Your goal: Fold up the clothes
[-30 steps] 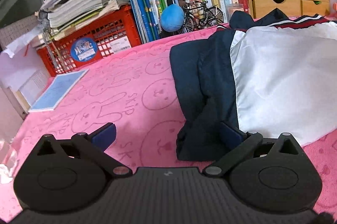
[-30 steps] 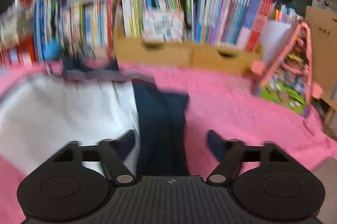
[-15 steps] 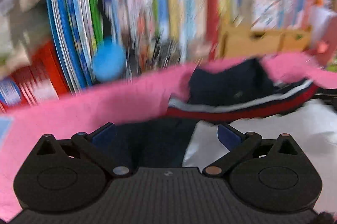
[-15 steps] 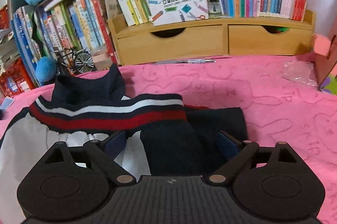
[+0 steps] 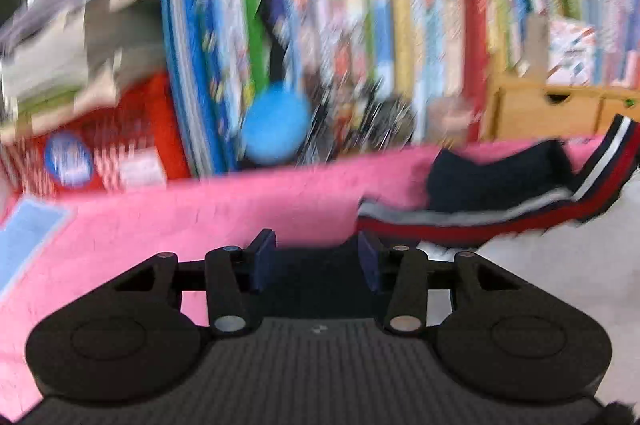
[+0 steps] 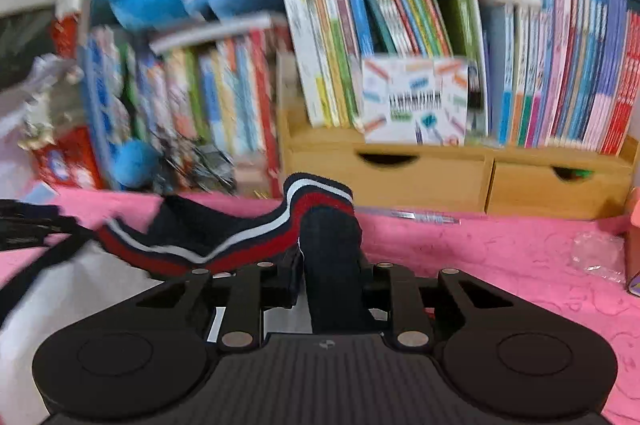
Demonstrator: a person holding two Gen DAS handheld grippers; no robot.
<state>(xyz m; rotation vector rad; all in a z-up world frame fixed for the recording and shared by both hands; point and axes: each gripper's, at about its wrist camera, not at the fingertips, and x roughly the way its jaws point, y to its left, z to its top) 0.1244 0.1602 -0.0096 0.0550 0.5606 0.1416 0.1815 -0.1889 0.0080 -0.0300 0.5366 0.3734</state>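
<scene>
My right gripper [image 6: 332,277] closes on the jacket's navy sleeve [image 6: 334,265], fabric pinched. My left gripper [image 5: 316,265] closes around dark cloth [image 5: 316,277] on the pink bedspread [image 5: 200,209].

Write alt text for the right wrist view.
The right claw is closing on a navy fold of a jacket with a striped band, lying on a pink cloth. Books over wooden drawers stand behind.

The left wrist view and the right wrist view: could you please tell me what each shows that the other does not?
Only the left wrist view shows the left tool, closing around navy cloth, and a blue sheet on the pink cover.

Only the right wrist view shows the right tool closing on a navy fold, and a crumpled clear wrapper.

Both show the striped-collar jacket, blue ball, books and wooden drawers.
</scene>
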